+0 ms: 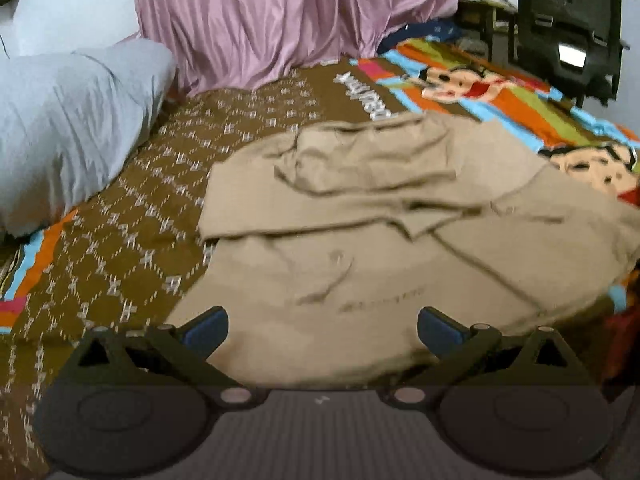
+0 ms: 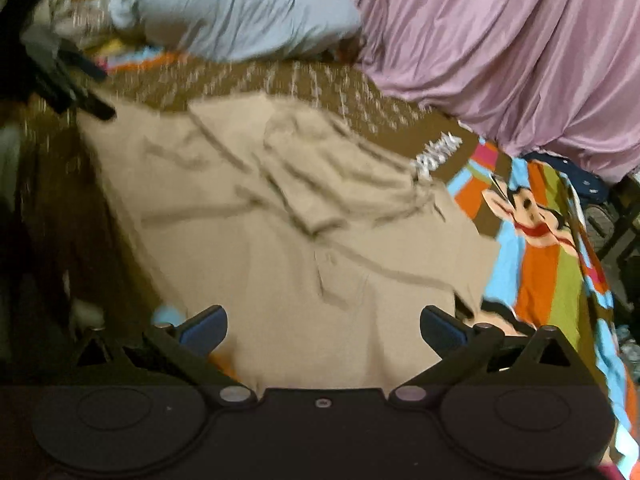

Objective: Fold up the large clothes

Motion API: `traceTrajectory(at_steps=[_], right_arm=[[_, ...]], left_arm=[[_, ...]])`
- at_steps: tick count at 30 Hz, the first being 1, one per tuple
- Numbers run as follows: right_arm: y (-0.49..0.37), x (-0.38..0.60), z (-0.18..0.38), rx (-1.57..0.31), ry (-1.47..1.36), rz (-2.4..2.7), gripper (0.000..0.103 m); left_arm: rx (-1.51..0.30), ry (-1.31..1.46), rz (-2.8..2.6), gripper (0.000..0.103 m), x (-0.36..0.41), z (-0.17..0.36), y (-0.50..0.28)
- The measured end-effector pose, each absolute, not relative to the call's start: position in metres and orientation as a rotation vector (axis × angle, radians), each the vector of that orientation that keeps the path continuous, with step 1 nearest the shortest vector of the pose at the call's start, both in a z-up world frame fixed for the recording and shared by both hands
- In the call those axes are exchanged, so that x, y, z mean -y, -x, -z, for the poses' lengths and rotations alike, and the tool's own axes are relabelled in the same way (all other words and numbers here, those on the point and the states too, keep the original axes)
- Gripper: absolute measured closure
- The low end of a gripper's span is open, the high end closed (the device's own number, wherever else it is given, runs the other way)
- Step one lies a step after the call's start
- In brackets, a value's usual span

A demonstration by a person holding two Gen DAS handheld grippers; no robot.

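A large beige garment [image 1: 380, 240] lies spread on the bed, with both sleeves folded in across its upper part. It also shows in the right wrist view [image 2: 280, 220]. My left gripper [image 1: 322, 332] is open and empty, hovering over the garment's near edge. My right gripper [image 2: 323, 332] is open and empty above the garment's near edge too. The other gripper [image 2: 64, 76] shows dark at the far left of the right wrist view, by the garment's corner.
The bed has a brown patterned and colourful cartoon bedspread [image 1: 132, 220]. A grey pillow [image 1: 68, 120] lies at the head. A pink curtain [image 1: 288, 16] hangs behind. A black chair [image 1: 568, 32] stands beyond the bed.
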State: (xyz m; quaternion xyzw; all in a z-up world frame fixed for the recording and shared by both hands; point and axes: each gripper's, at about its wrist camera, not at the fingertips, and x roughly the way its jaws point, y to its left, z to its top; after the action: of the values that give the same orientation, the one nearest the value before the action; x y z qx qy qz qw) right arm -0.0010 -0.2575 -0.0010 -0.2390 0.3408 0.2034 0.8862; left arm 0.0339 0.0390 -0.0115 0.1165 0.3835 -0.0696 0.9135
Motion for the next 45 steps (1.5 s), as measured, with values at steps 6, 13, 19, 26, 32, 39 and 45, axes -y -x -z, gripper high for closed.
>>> traceTrajectory(at_steps=[6,13,19,26,32,39,45], right_arm=[[0.008,0.271,0.031,-0.797,0.572,-0.290,0.001],[0.009,0.278,0.047,-0.813,0.685,-0.256,0.001],[0.004,0.282,0.039,-0.793,0.670,-0.261,0.001],[0.007,0.293,0.021,-0.751,0.668,-0.230,0.001],[0.005,0.299,0.018,-0.725,0.658,-0.209,0.005],[-0.003,0.278,0.028,-0.725,0.651,-0.318,0.051],[-0.031,0.286,-0.008,-0.651,0.333,-0.310,0.091]], left_arm=[[-0.815,-0.274,0.117,0.001,-0.045,0.021,-0.023],[-0.828,-0.276,0.093,0.001,-0.051,0.024,-0.022],[-0.830,-0.281,0.090,0.001,-0.053,0.024,-0.023],[-0.833,-0.278,0.087,0.001,-0.054,0.025,-0.021],[-0.810,-0.282,0.102,0.001,-0.054,0.024,-0.017],[-0.761,-0.333,0.198,0.001,-0.035,0.020,-0.011],[-0.756,-0.503,0.187,0.003,-0.012,0.032,-0.022]])
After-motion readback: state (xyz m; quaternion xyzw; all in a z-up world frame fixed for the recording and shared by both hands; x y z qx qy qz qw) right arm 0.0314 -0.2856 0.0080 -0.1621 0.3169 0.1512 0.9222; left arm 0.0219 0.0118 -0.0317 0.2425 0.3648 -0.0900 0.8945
